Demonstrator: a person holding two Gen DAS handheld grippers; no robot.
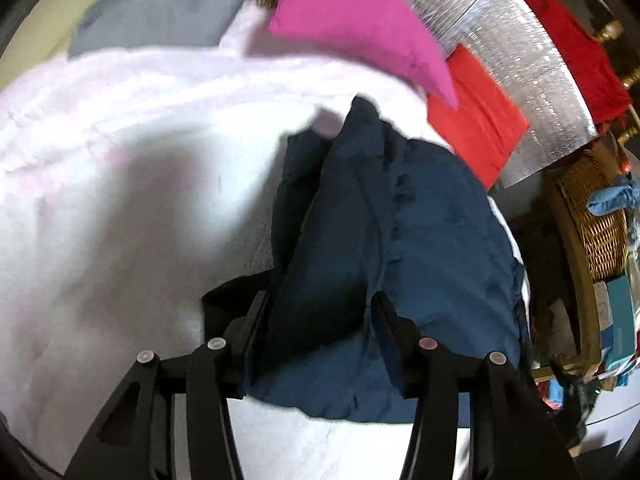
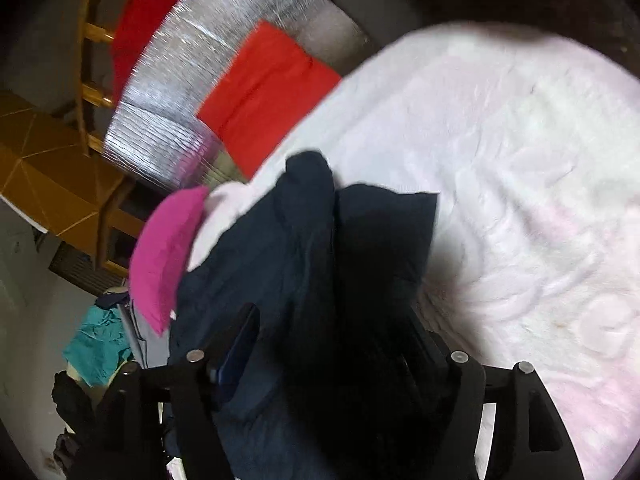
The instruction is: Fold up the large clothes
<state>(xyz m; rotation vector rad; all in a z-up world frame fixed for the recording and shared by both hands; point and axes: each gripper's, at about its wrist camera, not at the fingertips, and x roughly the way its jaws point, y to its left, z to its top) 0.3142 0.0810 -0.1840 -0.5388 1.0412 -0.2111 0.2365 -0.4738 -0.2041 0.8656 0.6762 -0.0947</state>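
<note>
This is a lived-in home, likely a bedroom: a fluffy pale pink-white blanket (image 2: 500, 152) covers the work surface, folded garments lie around it, a woven wicker basket (image 1: 600, 216) stuffed with cloth sits at three o'clock, and a wooden spindle-back chair (image 2: 90, 32) stands at ten o'clock.

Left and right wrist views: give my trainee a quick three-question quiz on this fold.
1. True or false: the navy garment lies on a pale pink blanket.
2. Which folded item sits on the silver mat? A) red cloth B) green towel C) white shirt
3. Fill in: cloth bunches between the fingers of the left gripper and the ____ gripper.

Key: 1 true; 2 A; 3 right.
</note>
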